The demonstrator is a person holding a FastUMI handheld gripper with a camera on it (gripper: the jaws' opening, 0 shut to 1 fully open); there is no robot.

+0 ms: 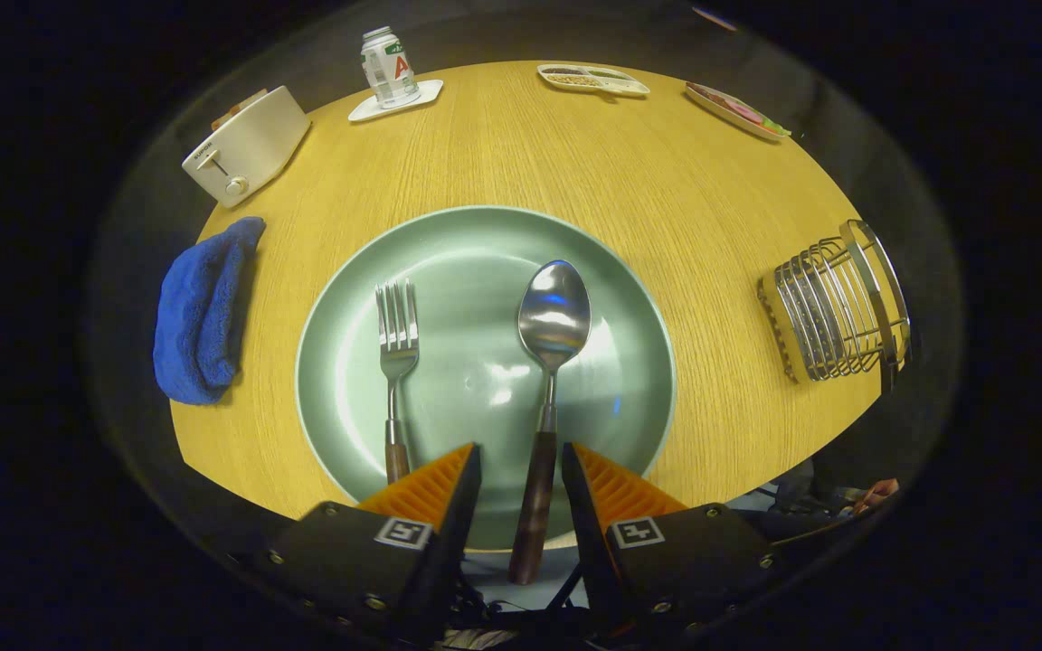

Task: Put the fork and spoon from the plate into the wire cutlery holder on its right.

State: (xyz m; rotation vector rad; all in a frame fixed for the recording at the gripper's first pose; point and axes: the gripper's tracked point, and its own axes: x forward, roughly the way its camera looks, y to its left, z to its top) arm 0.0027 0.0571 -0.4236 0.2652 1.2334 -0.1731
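A pale green plate (pixel 616 298) lies on the wooden table just ahead of my fingers. On it a spoon (pixel 553 316) with a dark wooden handle lies right of a fork (pixel 397 334) with the same kind of handle. My gripper (pixel 521 452) is open, and the spoon's handle runs between the two fingers with gaps on both sides. The fork's handle passes behind the left finger (pixel 435 484). The wire cutlery holder (pixel 833 307) stands on the table to the right of the plate.
A blue cloth (pixel 200 312) lies left of the plate. At the table's far side stand a white toaster (pixel 245 145), a can on a white coaster (pixel 390 68) and two dishes of food (pixel 593 80) (pixel 738 110). A hand (pixel 874 493) shows by the near right edge.
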